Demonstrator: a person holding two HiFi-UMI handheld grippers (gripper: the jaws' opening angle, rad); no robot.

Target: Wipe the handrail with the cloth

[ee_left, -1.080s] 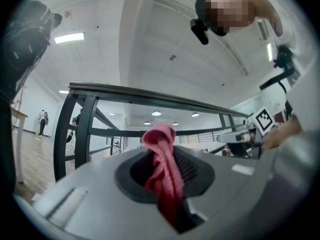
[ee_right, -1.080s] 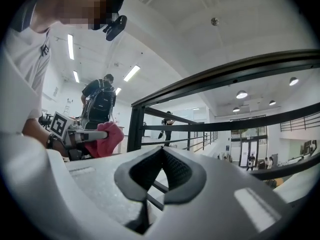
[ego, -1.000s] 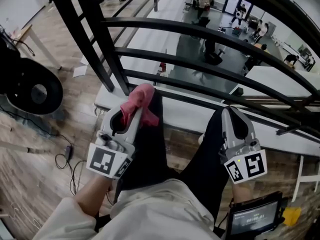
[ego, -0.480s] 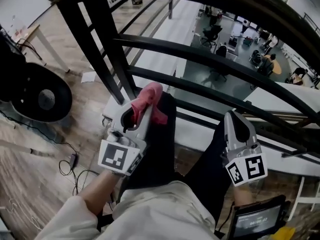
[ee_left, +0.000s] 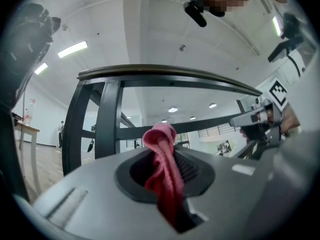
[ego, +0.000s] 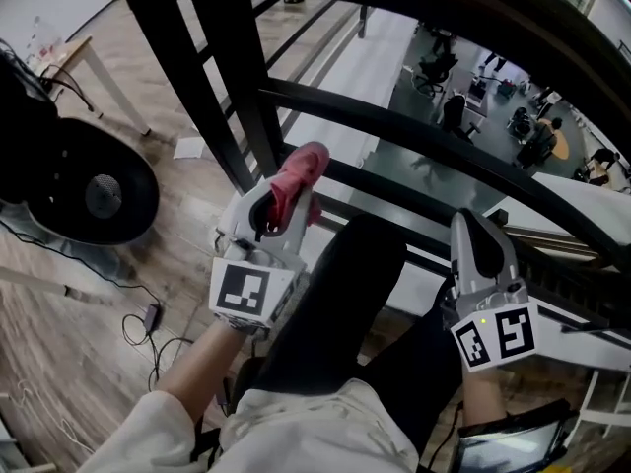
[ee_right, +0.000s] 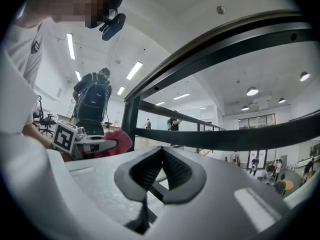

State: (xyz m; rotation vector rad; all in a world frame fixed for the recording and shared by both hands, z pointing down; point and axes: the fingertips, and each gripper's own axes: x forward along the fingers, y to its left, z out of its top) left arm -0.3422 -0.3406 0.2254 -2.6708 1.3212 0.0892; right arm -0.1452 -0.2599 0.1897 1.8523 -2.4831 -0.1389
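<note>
Pink cloth (ego: 299,173) is pinched in the left gripper (ego: 282,201), below the handrail (ee_left: 165,71). The right gripper (ego: 475,229) is seen closed and empty.

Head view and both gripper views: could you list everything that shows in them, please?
handrail: one, dark, topping the railing
railing bars: several, black, below the handrail
cloth: one, pink, clamped in the left gripper
round device: one, black, at left on the wooden floor
cables: a few, black, on the wooden floor
people: several, on the level below
screen device: one, black, by the right wrist
left gripper: grey, holding the cloth
right gripper: grey, shut, empty
legs: two, black trousers
</note>
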